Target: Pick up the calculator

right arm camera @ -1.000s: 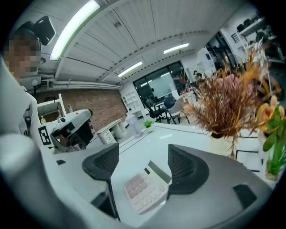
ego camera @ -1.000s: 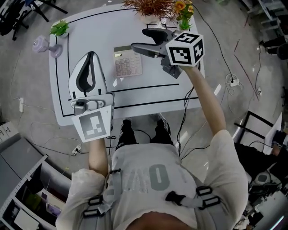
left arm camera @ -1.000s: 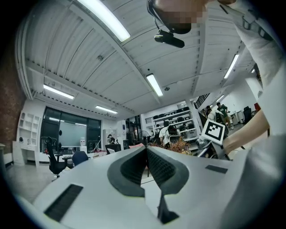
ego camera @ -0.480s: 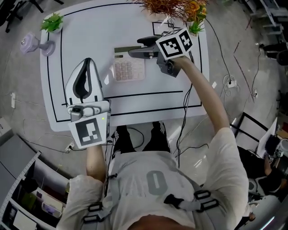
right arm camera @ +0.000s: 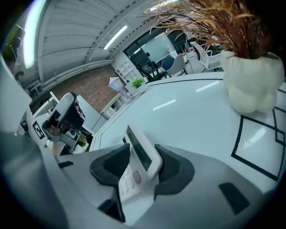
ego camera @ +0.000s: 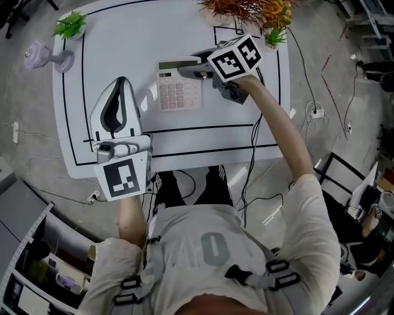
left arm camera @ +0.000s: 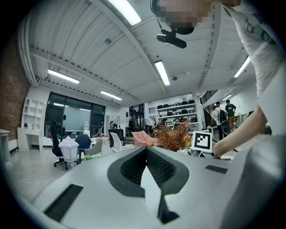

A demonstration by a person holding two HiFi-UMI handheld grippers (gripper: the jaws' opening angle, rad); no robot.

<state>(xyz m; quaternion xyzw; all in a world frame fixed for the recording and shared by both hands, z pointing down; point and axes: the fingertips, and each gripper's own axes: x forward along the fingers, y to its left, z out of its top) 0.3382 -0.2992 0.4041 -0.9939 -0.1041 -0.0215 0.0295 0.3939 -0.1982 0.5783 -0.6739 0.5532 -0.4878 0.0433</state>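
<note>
The pale calculator (ego camera: 178, 92) lies flat on the white table (ego camera: 123, 43), its display end toward the far edge. My right gripper (ego camera: 189, 66) reaches over that display end from the right, tilted down. In the right gripper view the calculator (right arm camera: 139, 166) stands between the two dark pads (right arm camera: 172, 167), which are closing and touch both its sides. My left gripper (ego camera: 121, 81) hovers over the table's left half, apart from the calculator. Its jaws (left arm camera: 145, 148) meet at the tips with nothing between them.
A white pot of dried brown plants (right arm camera: 250, 85) stands at the table's far right, and the plants (ego camera: 237, 9) also show from the head view. A small green plant (ego camera: 69, 26) and a purple object (ego camera: 38, 56) sit at the far left. Black lines (ego camera: 203, 129) mark the tabletop.
My right gripper came down from above the table onto the calculator's display end and its jaws narrowed around it. My left gripper sank a little and stayed shut.
</note>
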